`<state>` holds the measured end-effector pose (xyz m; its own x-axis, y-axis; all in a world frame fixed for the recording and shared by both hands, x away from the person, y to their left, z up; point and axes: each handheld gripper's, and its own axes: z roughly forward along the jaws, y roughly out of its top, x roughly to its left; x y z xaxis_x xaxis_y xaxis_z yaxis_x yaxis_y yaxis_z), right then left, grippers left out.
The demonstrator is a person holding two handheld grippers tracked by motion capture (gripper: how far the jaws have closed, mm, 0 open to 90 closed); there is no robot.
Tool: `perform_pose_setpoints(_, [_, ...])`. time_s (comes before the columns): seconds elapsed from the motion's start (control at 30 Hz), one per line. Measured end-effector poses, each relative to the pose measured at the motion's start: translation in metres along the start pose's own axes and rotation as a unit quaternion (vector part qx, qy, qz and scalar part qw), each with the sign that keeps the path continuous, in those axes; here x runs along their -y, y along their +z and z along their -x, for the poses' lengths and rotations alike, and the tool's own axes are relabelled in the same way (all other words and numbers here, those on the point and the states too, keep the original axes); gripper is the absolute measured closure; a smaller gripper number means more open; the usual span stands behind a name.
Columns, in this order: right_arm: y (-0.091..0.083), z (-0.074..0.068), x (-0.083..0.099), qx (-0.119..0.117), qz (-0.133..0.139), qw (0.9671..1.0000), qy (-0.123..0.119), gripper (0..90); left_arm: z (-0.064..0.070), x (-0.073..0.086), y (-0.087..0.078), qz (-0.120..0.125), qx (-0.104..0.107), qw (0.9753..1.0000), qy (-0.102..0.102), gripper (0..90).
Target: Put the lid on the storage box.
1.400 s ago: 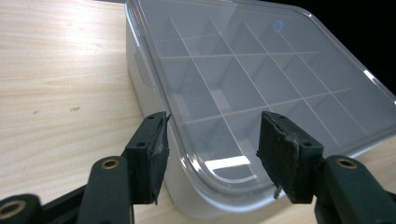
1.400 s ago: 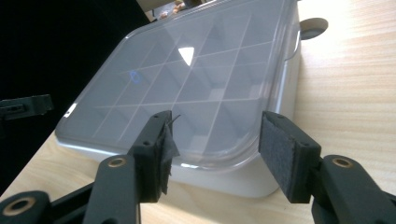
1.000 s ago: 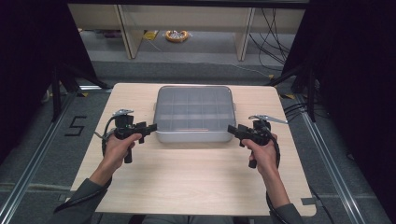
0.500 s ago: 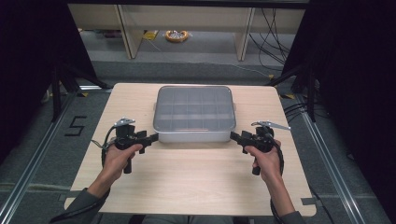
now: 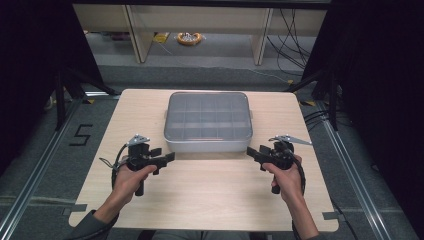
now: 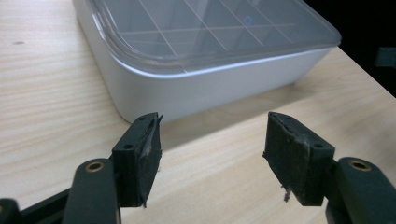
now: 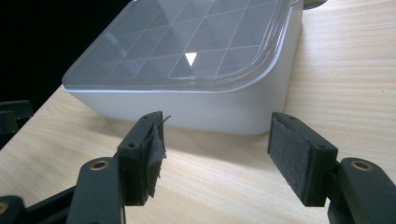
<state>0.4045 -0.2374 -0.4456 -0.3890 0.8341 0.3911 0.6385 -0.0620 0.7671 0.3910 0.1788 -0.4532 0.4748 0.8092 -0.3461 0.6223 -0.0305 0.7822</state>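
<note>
I've got both grippers wide open, nothing held. Box w/ clear lid sits mid-table, long axis running left-right. L gripper is just off its front-left corner, R gripper just off the front-right, both pointing inward at the box, none touching. Roughly equal gap each side, so I'd guess a two-handed approach from the ends.

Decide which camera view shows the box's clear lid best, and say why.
The high view: the whole lid and the dividers beneath show. The left gripper view and right gripper view each catch one near corner at a slant.
</note>
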Motion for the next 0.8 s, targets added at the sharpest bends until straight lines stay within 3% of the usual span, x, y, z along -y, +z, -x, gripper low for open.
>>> perform_pose_setpoints(0.17, [0.001, -0.004, 0.007, -0.001, -0.008, 1.0, -0.001, 36.4, 0.003, 0.012, -0.004, -0.003, 0.019, 0.9998, 0.002, 34.1])
perform_pose_setpoints(0.2, [0.0, -0.008, 0.008, -0.003, -0.014, 0.9998, 0.015, 36.2, 0.003, 0.015, -0.006, -0.007, 0.02, 0.9998, 0.0, 34.1])
perform_pose_setpoints(0.23, [0.001, -0.005, 0.009, -0.005, -0.011, 0.9999, -0.006, 36.0, 0.003, 0.017, -0.007, -0.006, 0.023, 0.9997, -0.002, 34.0])
perform_pose_setpoints(0.27, [0.001, -0.007, 0.011, -0.004, -0.013, 0.9999, -0.002, 35.9, 0.003, 0.018, -0.008, -0.006, 0.025, 0.9997, 0.0, 34.0])
perform_pose_setpoints(0.3, [0.001, -0.007, 0.012, 0.0, -0.014, 0.9998, -0.011, 35.9, 0.003, 0.02, -0.01, -0.008, 0.021, 0.9997, 0.003, 33.9])
perform_pose_setpoints(0.67, [-0.004, -0.011, 0.026, -0.006, -0.022, 0.9997, -0.011, 35.2, 0.006, 0.035, -0.017, -0.015, 0.025, 0.9995, 0.012, 33.5])
perform_pose_setpoints(0.77, [-0.006, -0.014, 0.032, -0.004, -0.033, 0.9994, 0.002, 35.1, 0.008, 0.039, -0.019, -0.018, 0.025, 0.9994, 0.018, 33.4])
perform_pose_setpoints(0.8, [-0.006, -0.013, 0.034, -0.011, -0.03, 0.9995, -0.01, 35.1, 0.008, 0.041, -0.019, -0.02, 0.025, 0.9993, 0.019, 33.3])
